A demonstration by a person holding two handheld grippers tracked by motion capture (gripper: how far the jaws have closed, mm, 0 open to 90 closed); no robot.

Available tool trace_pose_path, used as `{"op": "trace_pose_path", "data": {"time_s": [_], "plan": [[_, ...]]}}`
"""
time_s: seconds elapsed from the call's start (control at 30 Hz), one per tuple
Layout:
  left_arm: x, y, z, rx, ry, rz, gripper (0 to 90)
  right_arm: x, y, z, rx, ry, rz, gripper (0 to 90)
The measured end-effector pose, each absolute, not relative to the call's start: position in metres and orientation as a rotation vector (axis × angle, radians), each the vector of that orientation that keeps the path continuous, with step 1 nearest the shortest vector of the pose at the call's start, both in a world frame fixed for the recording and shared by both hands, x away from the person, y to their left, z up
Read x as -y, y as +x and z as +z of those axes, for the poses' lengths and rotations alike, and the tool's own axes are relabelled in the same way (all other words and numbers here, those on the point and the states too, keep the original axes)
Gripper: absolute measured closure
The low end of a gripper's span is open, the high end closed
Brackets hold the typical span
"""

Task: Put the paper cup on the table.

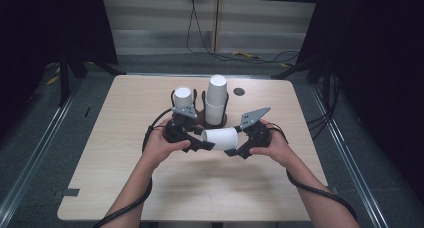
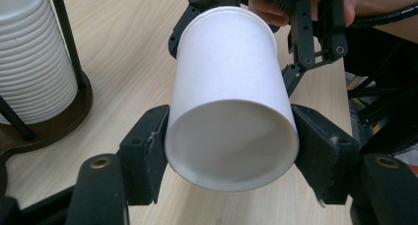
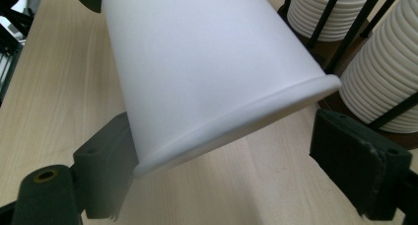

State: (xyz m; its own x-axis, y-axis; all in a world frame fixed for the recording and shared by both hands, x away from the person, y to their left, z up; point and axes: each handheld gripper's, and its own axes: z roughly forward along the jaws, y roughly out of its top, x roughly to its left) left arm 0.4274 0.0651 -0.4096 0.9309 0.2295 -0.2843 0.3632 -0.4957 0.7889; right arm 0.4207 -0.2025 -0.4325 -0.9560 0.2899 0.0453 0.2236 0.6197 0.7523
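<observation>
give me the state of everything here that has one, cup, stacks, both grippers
paper cup: on its side, off the table, held between the two grippers
left gripper: shut on the cup's base end
right gripper: open, jaws either side of the cup's rim, one pad clearly apart
cup stacks: upside down in the holder, one taller

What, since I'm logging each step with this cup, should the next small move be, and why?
Probably close the right gripper on the rim end of the paper cup. The left gripper clamps its base end, holding it level, while one right pad stands clear of the rim.
</observation>
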Motion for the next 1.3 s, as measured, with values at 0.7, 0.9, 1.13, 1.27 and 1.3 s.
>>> {"op": "trace_pose_path", "data": {"time_s": [0.7,0.9,1.13,1.27,1.3], "plan": [[-0.0604,0.4285,-0.4092,-0.407,2.112,-0.177,34.7,0.2002,0.4214,-0.4304,-2.75,0.394,1.265,15.3],[-0.0591,0.4287,-0.4093,-0.402,2.116,-0.181,34.7,0.1999,0.4207,-0.4302,-2.75,0.386,1.26,15.5],[-0.0596,0.4294,-0.4105,-0.404,2.101,-0.187,34.6,0.201,0.4205,-0.4295,-2.74,0.37,1.269,16.7],[-0.0603,0.4294,-0.4104,-0.404,2.099,-0.186,34.3,0.2014,0.4202,-0.4288,-2.74,0.367,1.257,17.5],[-0.0603,0.4294,-0.4104,-0.404,2.099,-0.186,34.3,0.2014,0.4202,-0.4288,-2.74,0.367,1.257,17.5]]}}
